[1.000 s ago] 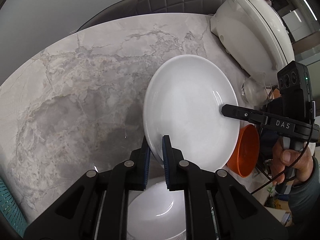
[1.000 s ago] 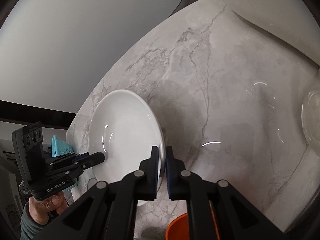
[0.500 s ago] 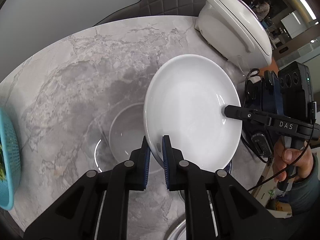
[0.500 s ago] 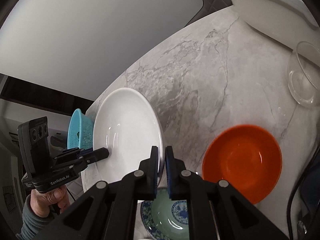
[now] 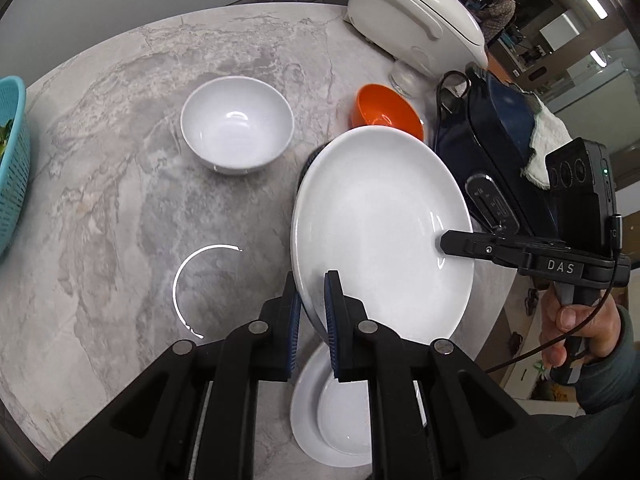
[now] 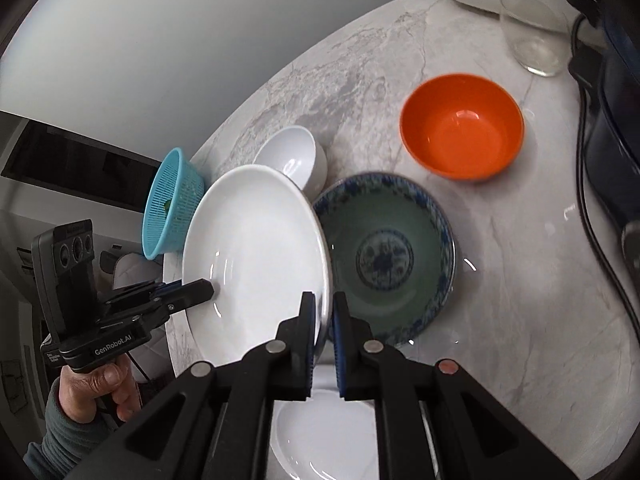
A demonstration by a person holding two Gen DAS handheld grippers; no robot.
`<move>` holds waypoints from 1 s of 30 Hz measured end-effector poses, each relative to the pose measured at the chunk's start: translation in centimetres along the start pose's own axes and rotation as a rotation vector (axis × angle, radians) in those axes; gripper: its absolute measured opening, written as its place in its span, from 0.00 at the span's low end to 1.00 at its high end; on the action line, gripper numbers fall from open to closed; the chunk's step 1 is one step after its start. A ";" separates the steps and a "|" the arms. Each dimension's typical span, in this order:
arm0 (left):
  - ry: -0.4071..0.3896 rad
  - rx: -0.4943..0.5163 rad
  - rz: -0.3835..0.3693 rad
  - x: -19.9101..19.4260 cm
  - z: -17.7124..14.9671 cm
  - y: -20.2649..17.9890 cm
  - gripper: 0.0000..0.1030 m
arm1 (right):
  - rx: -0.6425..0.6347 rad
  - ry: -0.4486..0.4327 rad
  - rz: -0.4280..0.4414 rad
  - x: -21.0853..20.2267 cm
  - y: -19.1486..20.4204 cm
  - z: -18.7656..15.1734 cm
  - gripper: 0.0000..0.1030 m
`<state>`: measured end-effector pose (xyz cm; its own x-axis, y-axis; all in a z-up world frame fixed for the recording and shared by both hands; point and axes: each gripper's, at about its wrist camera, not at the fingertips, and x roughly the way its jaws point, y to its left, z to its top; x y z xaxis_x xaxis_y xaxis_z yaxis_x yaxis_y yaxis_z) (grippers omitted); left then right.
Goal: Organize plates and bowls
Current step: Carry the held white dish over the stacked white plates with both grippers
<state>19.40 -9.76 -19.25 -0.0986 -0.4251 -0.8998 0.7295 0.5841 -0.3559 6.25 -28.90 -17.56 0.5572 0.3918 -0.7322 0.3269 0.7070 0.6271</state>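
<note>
A large round white ceramic plate (image 5: pixel 380 236) is held up in the air above a grey marble desk (image 5: pixel 120 200), gripped at two opposite edges. The left gripper (image 5: pixel 311 320) has its jaws clenched on the plate's near rim; the right gripper (image 6: pixel 323 332) has its jaws clenched on the opposite rim.

This looks like the carrying step of tidying the dishes. Below the plate, near the desk's edge, sits a smaller white plate (image 5: pixel 340 412). It is a likely stacking spot, which would call for levelling the big plate and lowering both grippers together before letting go.

Also on the desk: a blue-patterned green ceramic bowl (image 6: pixel 384 256) directly under the raised plate, a white bowl (image 5: pixel 237 124), an orange bowl (image 6: pixel 462 126), a clear drinking glass (image 6: pixel 534 36), a turquoise plastic colander (image 6: pixel 172 204) and a white rice cooker (image 5: pixel 412 12). The patterned bowl sits close to the lowering path and could be knocked.
</note>
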 end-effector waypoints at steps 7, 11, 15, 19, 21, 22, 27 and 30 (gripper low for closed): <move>0.025 -0.036 -0.018 0.7 -6.7 -1.8 0.10 | 0.007 0.047 -0.033 -0.3 -0.7 -5.7 0.10; 0.023 -0.078 -0.006 1.4 -10.2 -3.0 0.10 | -0.001 0.092 -0.026 0.1 -1.7 -7.6 0.10; 0.017 -0.143 0.000 2.6 -13.5 -3.7 0.10 | -0.023 0.143 -0.020 0.5 -2.6 -8.9 0.10; 0.024 -0.215 0.010 4.1 -16.4 -4.0 0.10 | -0.063 0.198 -0.016 1.2 -3.4 -10.1 0.10; 0.022 -0.247 0.019 4.7 -17.5 -4.1 0.10 | -0.093 0.231 -0.022 1.6 -3.7 -10.8 0.10; 0.020 -0.260 0.027 4.9 -18.0 -4.2 0.10 | -0.110 0.244 -0.029 1.9 -3.7 -11.1 0.10; 0.012 -0.322 0.062 5.8 -20.3 -4.7 0.10 | -0.143 0.303 -0.025 3.7 -4.9 -12.0 0.10; 0.016 -0.336 0.091 6.2 -21.2 -4.8 0.10 | -0.176 0.329 -0.030 4.7 -4.8 -12.2 0.10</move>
<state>0.96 -0.52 -28.46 -0.0559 -0.3510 -0.9347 0.4726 0.8153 -0.3344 -2.05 -23.26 -27.28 0.2645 0.5177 -0.8136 0.1868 0.8002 0.5699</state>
